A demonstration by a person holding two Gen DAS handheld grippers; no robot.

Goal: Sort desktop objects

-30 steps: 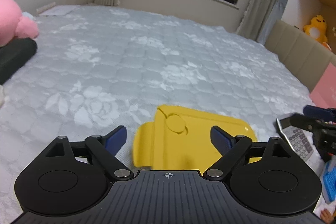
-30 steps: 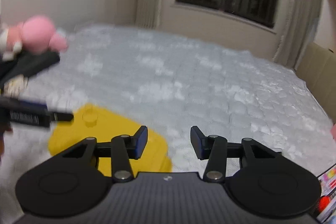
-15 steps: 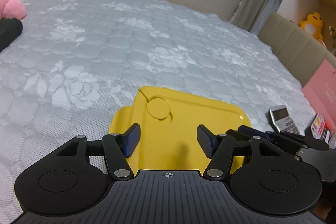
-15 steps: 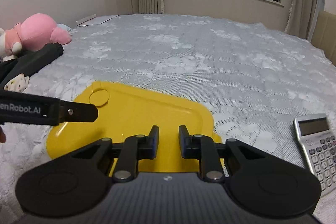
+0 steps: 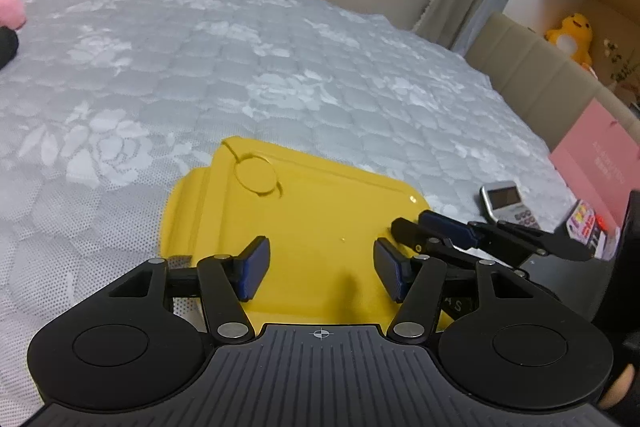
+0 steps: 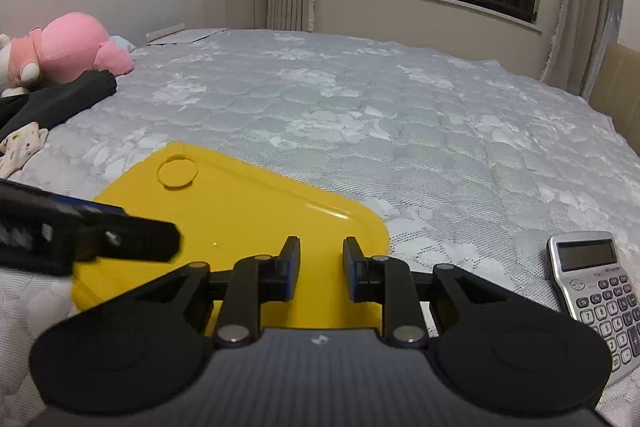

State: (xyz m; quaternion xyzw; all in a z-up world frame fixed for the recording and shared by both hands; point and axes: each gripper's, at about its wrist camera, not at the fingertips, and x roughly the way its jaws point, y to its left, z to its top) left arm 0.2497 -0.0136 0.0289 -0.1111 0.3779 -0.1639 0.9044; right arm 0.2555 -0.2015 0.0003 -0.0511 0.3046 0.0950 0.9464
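Note:
A yellow plastic tray with a round cup recess lies empty on the bed; it also shows in the right wrist view. My left gripper is open and empty over the tray's near part. My right gripper is open with a narrow gap and empty, over the tray's near right corner; it shows at the right of the left wrist view. A silver calculator lies right of the tray, also seen in the left wrist view.
The grey quilted bed cover spreads all around. A pink plush toy and a black bundle lie at the far left. A pink box and a colourful packet sit at the right, by a beige headboard.
Both grippers moved in over the yellow tray. My left gripper's fingers narrowed, then widened a little. My right gripper's fingers closed in, then reopened slightly.

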